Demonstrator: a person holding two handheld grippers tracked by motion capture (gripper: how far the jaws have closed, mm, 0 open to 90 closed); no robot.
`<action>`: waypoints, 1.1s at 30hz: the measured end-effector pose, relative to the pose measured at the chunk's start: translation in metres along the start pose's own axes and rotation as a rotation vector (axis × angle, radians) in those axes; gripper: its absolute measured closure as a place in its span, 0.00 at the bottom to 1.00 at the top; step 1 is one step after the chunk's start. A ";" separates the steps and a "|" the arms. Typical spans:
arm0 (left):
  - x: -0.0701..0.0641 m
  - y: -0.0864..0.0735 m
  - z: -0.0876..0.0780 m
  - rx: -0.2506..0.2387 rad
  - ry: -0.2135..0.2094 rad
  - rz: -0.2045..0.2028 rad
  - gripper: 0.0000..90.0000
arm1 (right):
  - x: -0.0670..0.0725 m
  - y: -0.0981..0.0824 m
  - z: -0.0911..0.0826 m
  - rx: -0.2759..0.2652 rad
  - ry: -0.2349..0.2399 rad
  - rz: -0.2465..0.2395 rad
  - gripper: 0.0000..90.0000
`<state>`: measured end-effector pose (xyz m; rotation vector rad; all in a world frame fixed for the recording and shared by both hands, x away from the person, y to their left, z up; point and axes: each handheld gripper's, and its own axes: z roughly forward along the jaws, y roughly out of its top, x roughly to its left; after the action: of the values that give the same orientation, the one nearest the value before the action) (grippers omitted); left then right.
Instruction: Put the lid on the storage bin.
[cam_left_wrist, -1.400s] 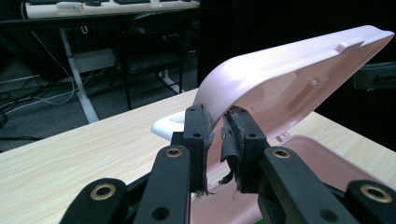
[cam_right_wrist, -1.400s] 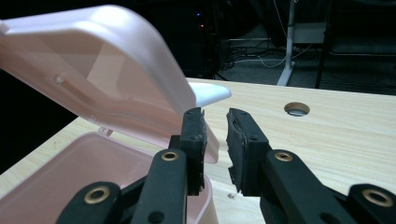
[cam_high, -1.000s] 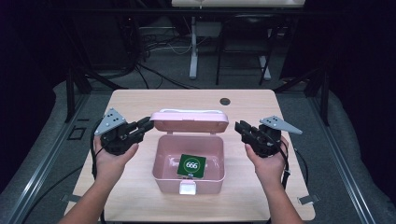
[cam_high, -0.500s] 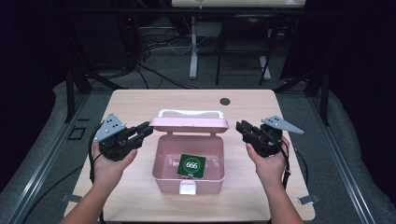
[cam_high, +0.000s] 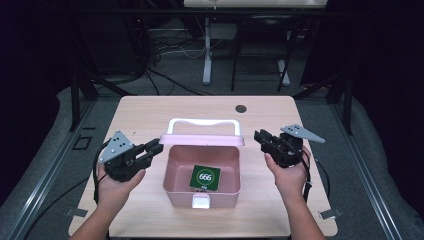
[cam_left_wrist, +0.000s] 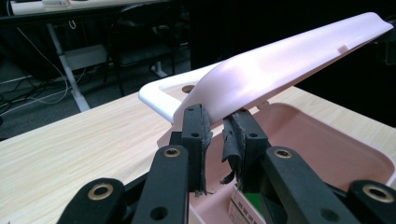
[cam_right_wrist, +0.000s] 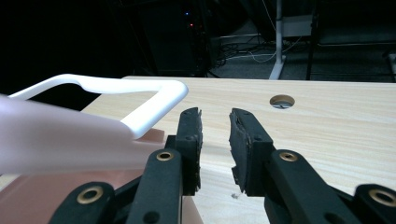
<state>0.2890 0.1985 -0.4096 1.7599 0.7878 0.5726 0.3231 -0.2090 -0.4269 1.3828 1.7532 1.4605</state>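
Pink box (cam_high: 202, 175) sits mid-table (cam_high: 150, 115), near the person's edge, with its lid (cam_high: 201, 140) part-raised on the far hinge and the white handle (cam_high: 204, 122) standing off the top. A green "666" card (cam_high: 205, 177) lies flat on the box floor. Left gripper (cam_high: 152, 148): jaws a narrow gap apart, tips right at the lid's left end; in the left gripper view they sit just under that edge, nothing clamped that I can see. Right gripper (cam_high: 261, 136): jaws parted, empty, just off the lid's right end, not touching. Handling guess: thin moulded plastic, light, stiff, smooth, so pads could slip on the lid's curved face. The box looks light enough to skid if the lid is pushed sideways. Best holds are the lid's end edges or the handle bar; the white latch (cam_high: 201, 201) at front looks small and fiddly.
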 end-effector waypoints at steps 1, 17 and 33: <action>-0.001 -0.001 -0.001 0.003 -0.001 0.001 0.86 | 0.000 0.000 0.000 0.001 0.000 0.000 0.81; -0.007 -0.017 -0.009 0.014 -0.023 0.000 0.85 | -0.003 -0.002 0.002 0.008 -0.010 0.005 0.81; -0.013 -0.041 -0.017 0.036 -0.056 -0.018 0.85 | -0.003 -0.005 0.004 0.014 -0.018 0.003 0.79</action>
<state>0.2586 0.2077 -0.4430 1.7927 0.7790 0.4979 0.3256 -0.2096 -0.4334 1.4014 1.7544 1.4361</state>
